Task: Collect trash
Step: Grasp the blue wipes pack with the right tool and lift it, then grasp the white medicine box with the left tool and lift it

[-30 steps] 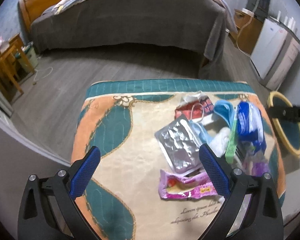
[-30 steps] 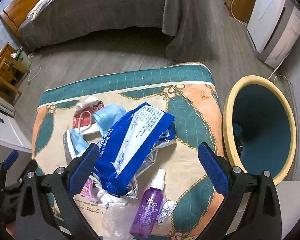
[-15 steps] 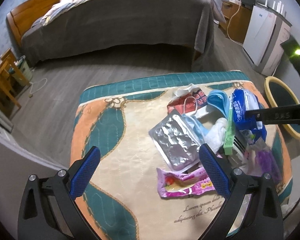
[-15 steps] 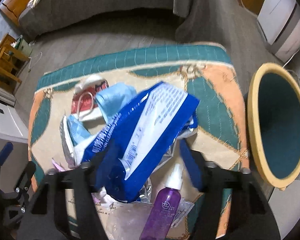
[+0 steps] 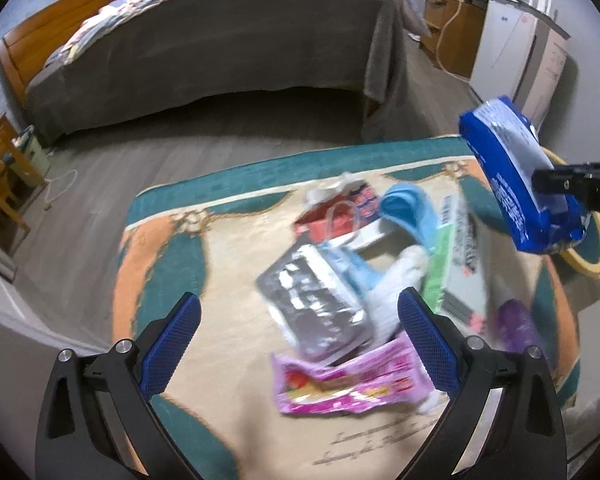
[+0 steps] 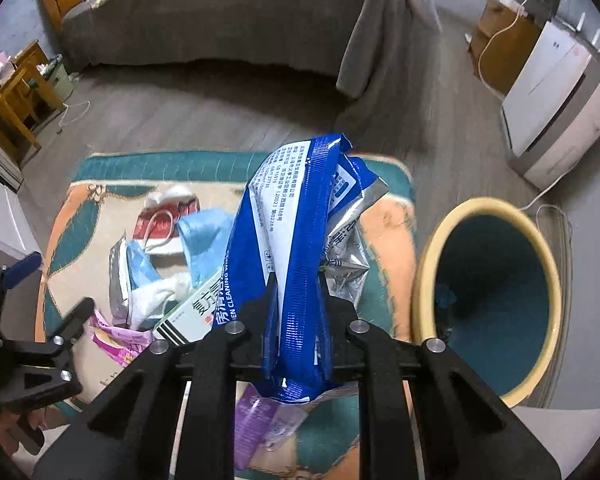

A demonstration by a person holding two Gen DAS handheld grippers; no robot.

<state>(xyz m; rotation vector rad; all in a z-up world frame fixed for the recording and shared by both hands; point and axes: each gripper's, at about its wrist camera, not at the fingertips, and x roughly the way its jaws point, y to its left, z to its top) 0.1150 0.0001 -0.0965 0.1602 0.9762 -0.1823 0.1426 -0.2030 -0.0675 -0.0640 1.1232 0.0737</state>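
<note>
Left wrist view: the left gripper (image 5: 300,336) stands wide open over the mat (image 5: 220,264), holding nothing, its blue pads either side of the silver pouch (image 5: 316,312) and the pink wrapper (image 5: 352,384). Behind them lie a red-and-white pack (image 5: 336,216), a blue mask (image 5: 410,212), a white wad (image 5: 400,284), a green-edged box (image 5: 452,256) and a purple bottle (image 5: 518,326). At the right edge the right gripper (image 5: 540,182) has just been closing and now pinches the blue bag (image 5: 512,176), lifted clear of the pile, with the bin (image 5: 588,268) just behind it. The view is blurred, so no writing reads clearly; faint script on the mat's near edge cannot be made out.

Right wrist view: the right gripper (image 6: 296,280) is clamped on the blue bag (image 6: 296,248), which stands up between the jaws with its crumpled silver lining spilling to the right. The bin (image 6: 428,272), yellow-rimmed and teal inside, sits just right of the mat (image 6: 388,224), mouth open. To do this step well, I would carry the bag fully over the rim before letting go, keeping it high enough that the dangling bottom clears the edge, and release only when its bulk hangs inside. The bag reads "CLEANING" along its blue edge, with small Chinese print on the white panel; the box (image 6: 192,308) shows large Chinese characters, partly hidden.
</note>
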